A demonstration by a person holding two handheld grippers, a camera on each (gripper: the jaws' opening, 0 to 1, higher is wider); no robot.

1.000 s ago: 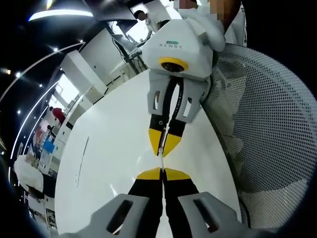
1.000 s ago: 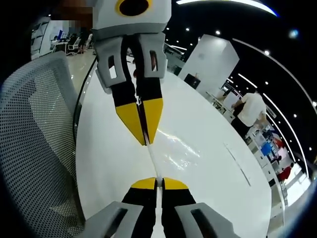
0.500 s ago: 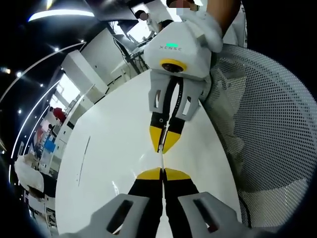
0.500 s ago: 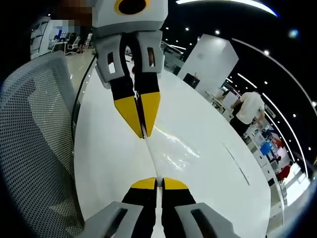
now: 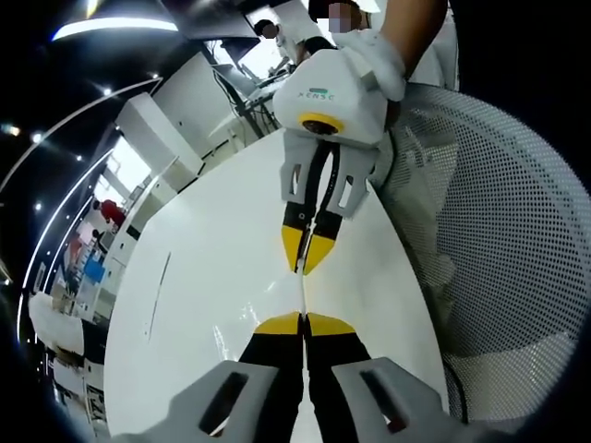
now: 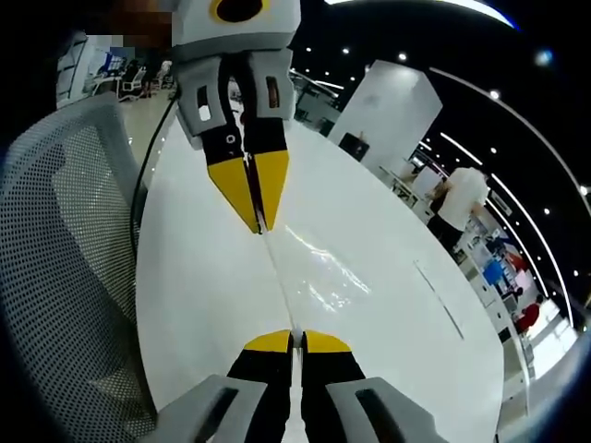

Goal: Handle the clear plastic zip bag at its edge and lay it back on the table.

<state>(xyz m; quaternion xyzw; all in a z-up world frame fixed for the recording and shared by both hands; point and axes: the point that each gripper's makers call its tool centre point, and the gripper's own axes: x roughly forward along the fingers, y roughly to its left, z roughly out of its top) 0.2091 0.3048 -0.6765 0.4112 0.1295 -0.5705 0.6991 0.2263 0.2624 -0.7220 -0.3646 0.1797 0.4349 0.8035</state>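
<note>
Surface (image 5: pixel 203 305): in your left gripper view the white top lies open from 9 to 12 o'clock of your jaws; nothing stands on it there.
Chair (image 5: pixel 499 240): the mesh back hems you in from 1 to 4 o'clock, close beside the surface edge; no passage that side.
Right gripper (image 5: pixel 306 271): dead ahead at 12 o'clock, its jaws closed on the zip bag (image 5: pixel 303 297) edge, blocking a straight advance.
Left gripper (image 6: pixel 261 229): in your right gripper view it faces you at 12 o'clock, likewise pinching the bag.
Far side: from 1 to 4 o'clock there the surface is open, a person (image 6: pixel 459 205) standing well beyond it.
</note>
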